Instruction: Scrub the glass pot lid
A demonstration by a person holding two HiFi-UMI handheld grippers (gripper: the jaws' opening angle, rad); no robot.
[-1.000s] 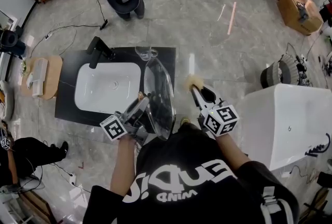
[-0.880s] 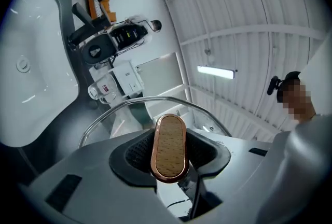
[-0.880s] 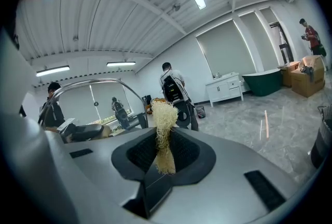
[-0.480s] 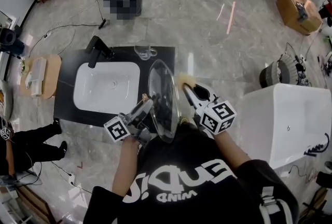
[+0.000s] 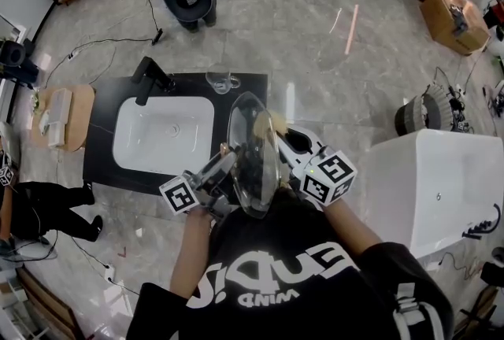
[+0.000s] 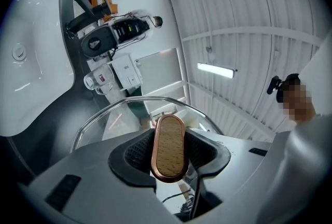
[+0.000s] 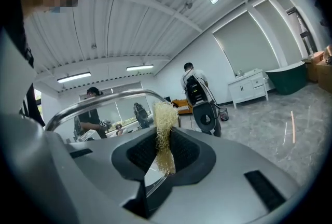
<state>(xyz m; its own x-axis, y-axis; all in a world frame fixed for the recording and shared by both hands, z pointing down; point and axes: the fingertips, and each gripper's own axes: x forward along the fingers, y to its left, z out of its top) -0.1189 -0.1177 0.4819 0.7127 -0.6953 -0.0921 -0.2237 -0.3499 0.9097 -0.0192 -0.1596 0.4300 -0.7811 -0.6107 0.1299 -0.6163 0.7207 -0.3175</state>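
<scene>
Wood fills the jaws of the left tool (image 6: 168, 142), which is closed on the wooden knob (image 6: 168, 161) of the glass pot lid (image 5: 253, 161). That lid is held up on edge in the air, just right of the white sink (image 5: 164, 134) and over the right end of the black bench (image 5: 102, 161).

A tuft of pale fibre scrubber (image 7: 165, 124) is gripped in the closed right tool (image 7: 165, 148). It appears to be laid against the upper part of the lid, on the face turned away from the sink.

Scrubbing is judged to be the step in hand. It would be done well if the knob were kept firmly clamped, so that the lid cannot swivel under the push. The scrubber should be pressed flat and drawn in overlapping strokes from rim to centre. Only moderate pressure is advised, since the lid is glass and is steadied at one point alone. The face towards the sink would then need to be turned round to the scrubber.

Two tools, one lid, one knob and one scrubber are counted. One sink is set in the one bench. One black tap (image 5: 150, 75) stands behind the sink's left corner, and one glass cup (image 5: 223, 81) behind its right corner.
</scene>
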